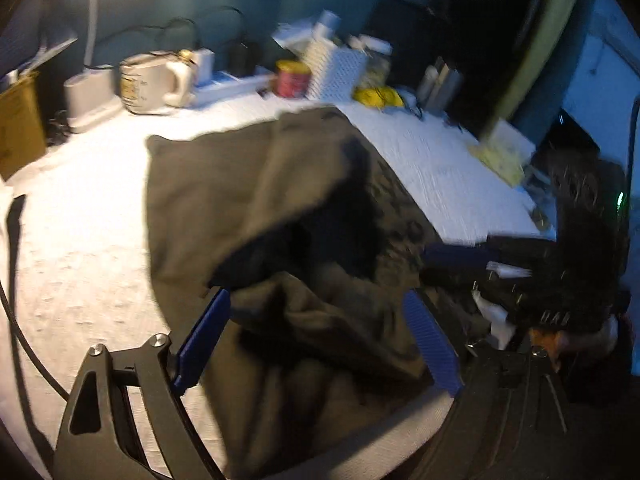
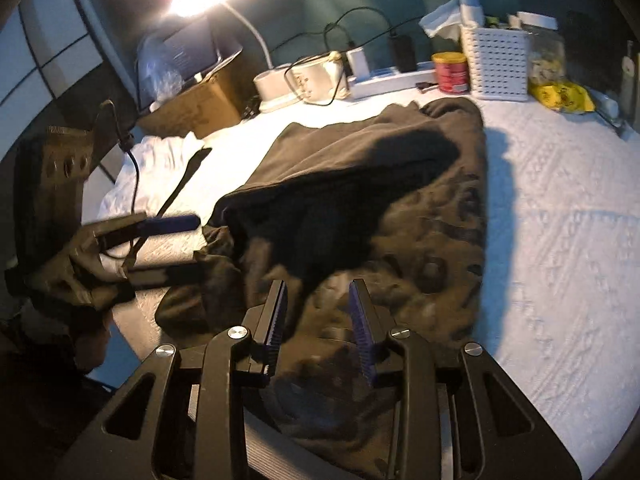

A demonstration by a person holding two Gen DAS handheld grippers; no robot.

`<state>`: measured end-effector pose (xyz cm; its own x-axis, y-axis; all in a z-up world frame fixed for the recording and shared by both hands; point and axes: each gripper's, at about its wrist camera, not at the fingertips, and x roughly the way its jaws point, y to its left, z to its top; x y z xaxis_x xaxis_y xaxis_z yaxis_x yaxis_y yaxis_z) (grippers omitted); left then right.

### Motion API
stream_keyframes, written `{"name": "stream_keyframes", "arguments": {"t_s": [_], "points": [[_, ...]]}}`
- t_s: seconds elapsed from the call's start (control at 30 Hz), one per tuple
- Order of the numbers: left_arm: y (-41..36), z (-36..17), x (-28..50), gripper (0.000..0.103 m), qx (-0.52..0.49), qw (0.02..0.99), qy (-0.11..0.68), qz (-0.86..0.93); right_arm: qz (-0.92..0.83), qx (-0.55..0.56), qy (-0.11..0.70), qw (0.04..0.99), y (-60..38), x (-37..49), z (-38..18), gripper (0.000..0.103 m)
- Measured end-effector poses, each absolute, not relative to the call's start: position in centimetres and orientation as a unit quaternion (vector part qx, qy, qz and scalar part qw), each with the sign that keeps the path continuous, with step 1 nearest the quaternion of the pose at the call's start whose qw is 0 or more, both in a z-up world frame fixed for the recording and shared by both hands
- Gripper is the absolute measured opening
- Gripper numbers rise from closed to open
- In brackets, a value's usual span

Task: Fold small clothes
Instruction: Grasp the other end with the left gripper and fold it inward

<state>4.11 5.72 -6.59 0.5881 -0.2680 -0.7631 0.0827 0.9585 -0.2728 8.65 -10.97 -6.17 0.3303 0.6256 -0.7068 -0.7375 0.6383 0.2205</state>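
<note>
A dark olive-brown garment (image 1: pixel 248 184) lies spread on the white textured table cover (image 1: pixel 80 240), bunched up at its near end. My left gripper (image 1: pixel 320 320) is open, its blue pads on either side of the bunched cloth, nothing clamped. In the right wrist view the same garment (image 2: pixel 400 208) fills the middle. My right gripper (image 2: pixel 318 304) is open just above its near edge, jaws apart. The left gripper (image 2: pixel 168 240) shows there at the left, fingers spread at the garment's left corner.
Along the back stand a lamp base (image 2: pixel 272 88), a white kettle (image 1: pixel 152 80), a red can (image 2: pixel 450 72), a white perforated basket (image 2: pixel 496 64), a yellow packet (image 2: pixel 560 96) and a cardboard box (image 2: pixel 192 108). A black cable (image 2: pixel 132 168) crosses the left side.
</note>
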Motion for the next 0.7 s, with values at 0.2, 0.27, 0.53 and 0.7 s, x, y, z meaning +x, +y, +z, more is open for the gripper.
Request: {"name": "stream_keyframes", "arguments": {"t_s": [0.2,0.27,0.53,0.7], "points": [[5.2,-9.5,4.5,0.017,-0.122,0.868,0.473,-0.092,0.41,-0.065,0.393,0.821,-12.7,8.1,-6.1,0.035],[5.6,-9.0,3.6,0.008,-0.127,0.871,0.467,-0.089,0.409,-0.067,0.392,0.821,-13.1,8.0,-6.3,0.035],[6.8,-10.2,-0.4,0.007,-0.133,0.858,0.494,-0.056,0.401,-0.07,0.401,0.821,-13.2,8.3,-7.4,0.035],[6.1,-9.3,-1.2,0.009,-0.132,0.851,0.506,-0.053,0.351,-0.082,0.41,0.838,-13.2,9.4,-7.6,0.035]]}}
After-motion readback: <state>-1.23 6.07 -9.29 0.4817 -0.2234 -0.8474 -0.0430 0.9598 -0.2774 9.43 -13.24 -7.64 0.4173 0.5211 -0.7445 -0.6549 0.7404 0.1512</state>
